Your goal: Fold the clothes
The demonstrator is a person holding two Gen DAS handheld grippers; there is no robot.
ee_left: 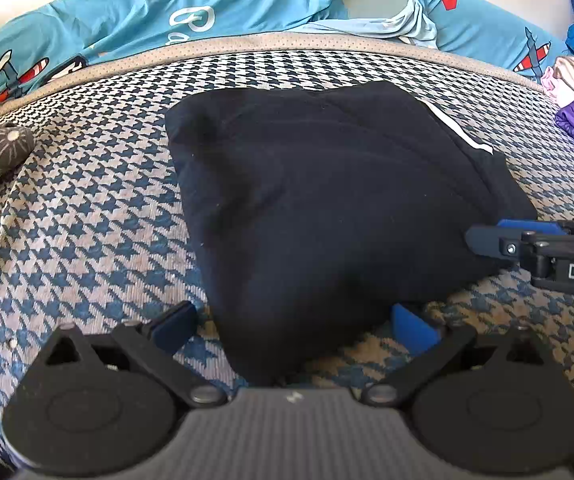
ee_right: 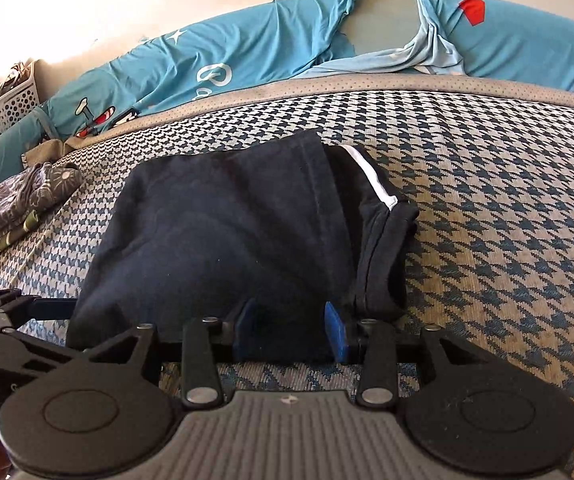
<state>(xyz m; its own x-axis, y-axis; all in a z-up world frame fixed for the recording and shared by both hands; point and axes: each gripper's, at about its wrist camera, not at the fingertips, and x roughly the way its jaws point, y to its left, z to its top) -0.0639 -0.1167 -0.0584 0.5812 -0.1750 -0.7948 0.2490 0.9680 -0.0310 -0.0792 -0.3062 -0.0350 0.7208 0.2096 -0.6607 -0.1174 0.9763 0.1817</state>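
Right gripper (ee_right: 291, 330) pinching dark garment (ee_right: 223, 232) at mattress (ee_right: 487, 208) near edge, left gripper (ee_left: 293, 330) spread astride it; close before lifting evenly

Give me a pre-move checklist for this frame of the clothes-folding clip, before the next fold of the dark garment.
1. Dark garment lies folded on the houndstooth cover: ok.
2. Right hand-held gripper has the garment's near edge between its fingers: ok; whether the pads pinch firmly: cannot tell.
3. Left hand-held gripper stands open around the near corner, no grip yet: not ok.
4. White-striped sleeve sticks out on the right, untucked: not ok.
5. Patterned grey clothes lie apart from the garment, to the left: ok.
6. Cover on the garment's far side is free for a fold: ok.
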